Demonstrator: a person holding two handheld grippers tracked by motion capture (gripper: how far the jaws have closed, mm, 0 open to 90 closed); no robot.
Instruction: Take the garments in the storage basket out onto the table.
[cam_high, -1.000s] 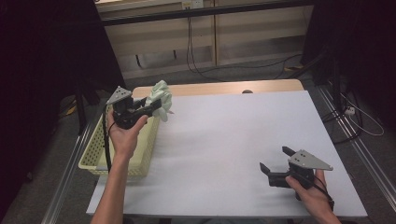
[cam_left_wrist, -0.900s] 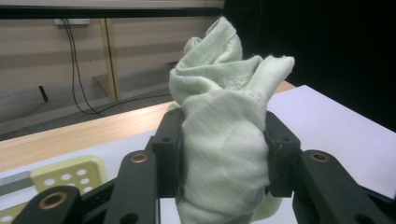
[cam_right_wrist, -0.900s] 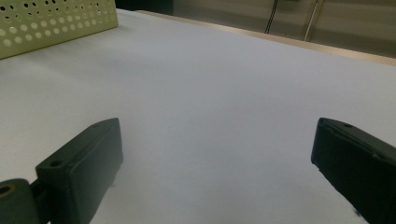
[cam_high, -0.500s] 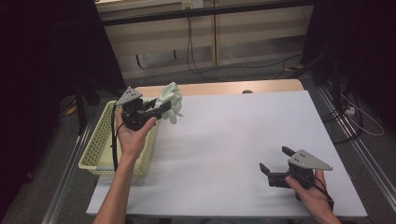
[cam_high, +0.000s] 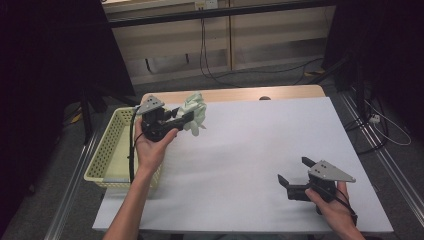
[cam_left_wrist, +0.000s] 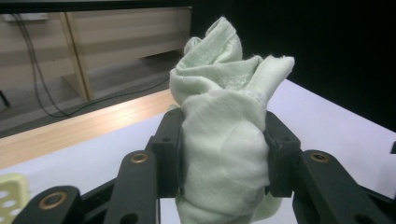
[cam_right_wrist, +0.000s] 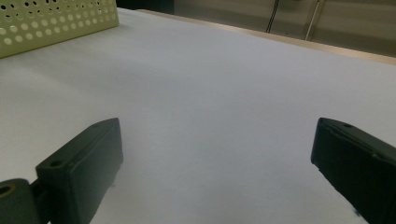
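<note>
Jaws of left gripper clamped on bunched green cloth, held above table edge just beside basket, likely so it can be spread out; right gripper rests low near front, jaws wide apart, nothing between
</note>
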